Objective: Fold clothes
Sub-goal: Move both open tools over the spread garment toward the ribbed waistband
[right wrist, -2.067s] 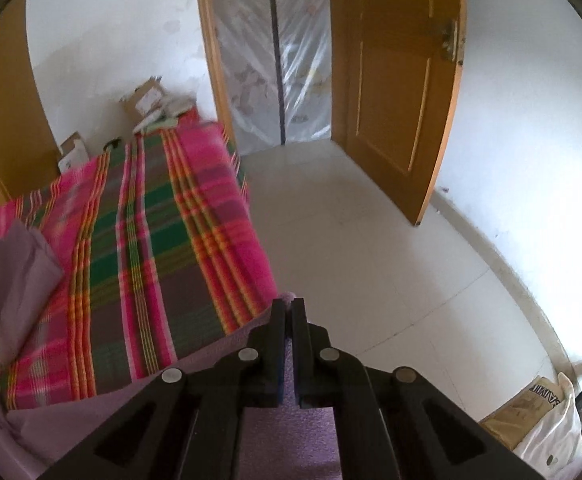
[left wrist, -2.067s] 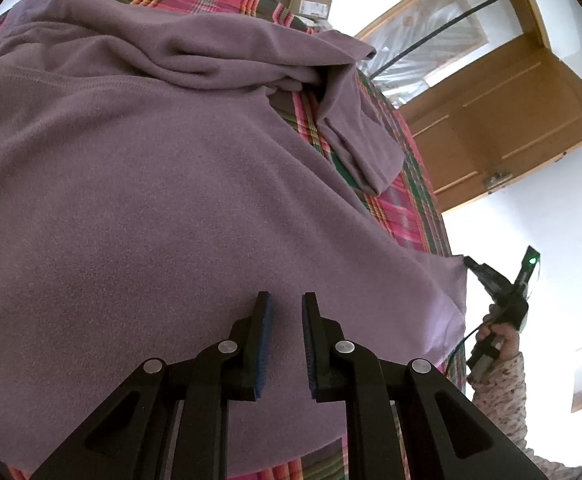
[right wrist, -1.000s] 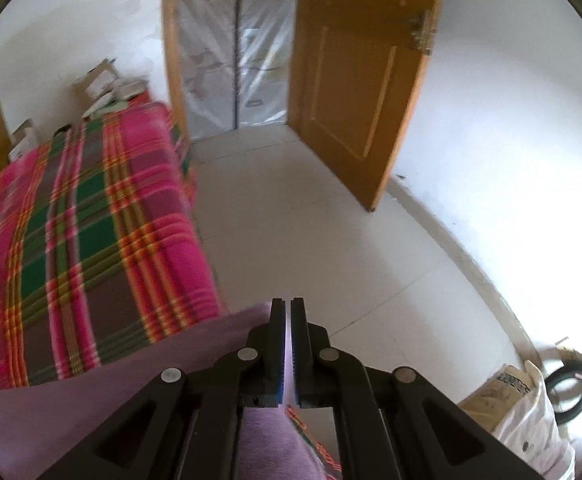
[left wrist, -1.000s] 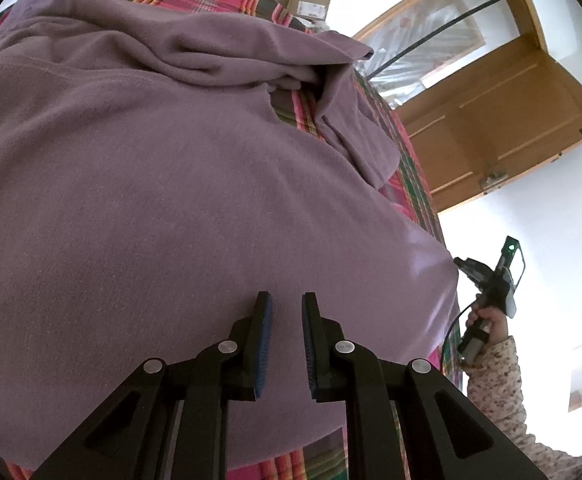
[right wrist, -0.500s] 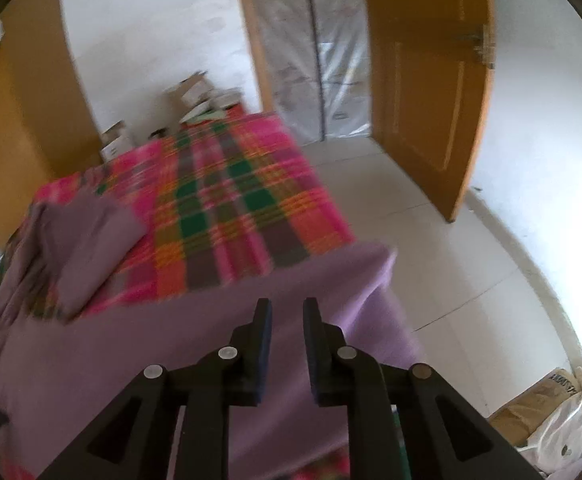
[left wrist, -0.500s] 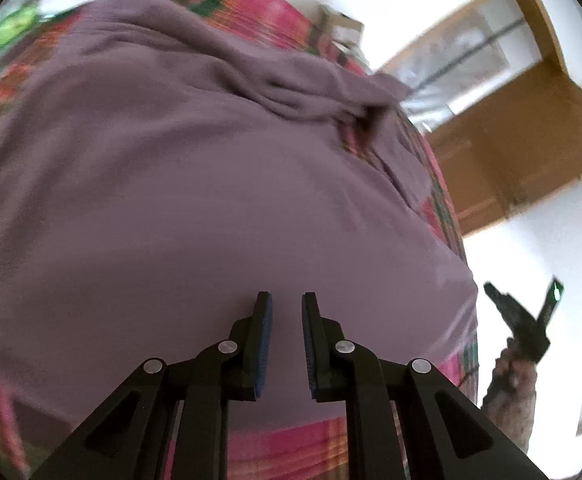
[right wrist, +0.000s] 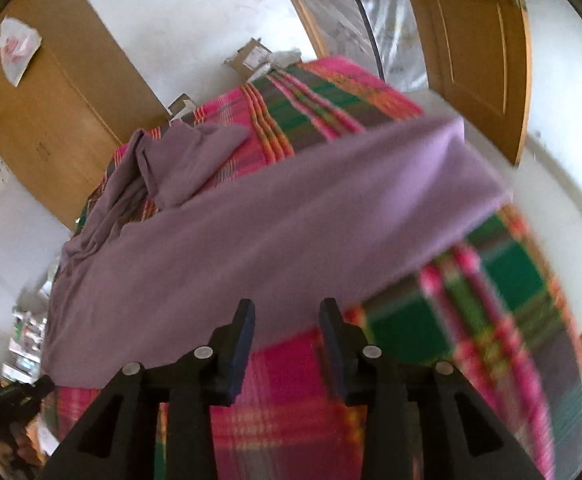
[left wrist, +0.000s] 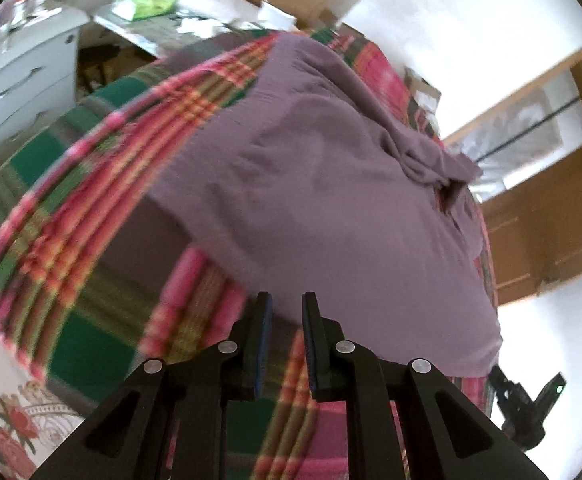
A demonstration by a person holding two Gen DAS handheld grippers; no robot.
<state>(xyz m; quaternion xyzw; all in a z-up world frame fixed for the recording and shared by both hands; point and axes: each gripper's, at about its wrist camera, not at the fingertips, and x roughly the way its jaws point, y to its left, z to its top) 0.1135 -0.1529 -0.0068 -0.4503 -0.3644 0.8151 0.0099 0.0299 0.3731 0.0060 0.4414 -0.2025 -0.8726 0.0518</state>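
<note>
1. The scene was a bedroom with white walls, a wooden wardrobe (right wrist: 47, 120) at the upper left of the right wrist view and a wooden door (right wrist: 475, 44) at its upper right; a bed under a pink, green and orange plaid blanket (right wrist: 503, 304) filled the middle of both views.
2. A purple garment (left wrist: 331, 208) lay spread on the plaid blanket, its broad body across the centre of the left wrist view, its hem edge just above the fingers.
3. One purple sleeve (right wrist: 195, 160) lay bunched and folded toward the upper left of the right wrist view, on the blanket.
4. The left gripper (left wrist: 287, 340) was at the bottom centre of its view with its fingers parted, nothing between them, above the blanket just below the garment's edge.
5. The right gripper (right wrist: 287, 344) stood wider apart and was likewise empty, at the garment's lower edge in its view.
6. White drawers (left wrist: 23, 72) and scattered papers sat at the upper left of the left wrist view; cardboard boxes (right wrist: 251, 58) rested beyond the bed at the upper centre of the right wrist view.
7. Both views were motion-blurred.
</note>
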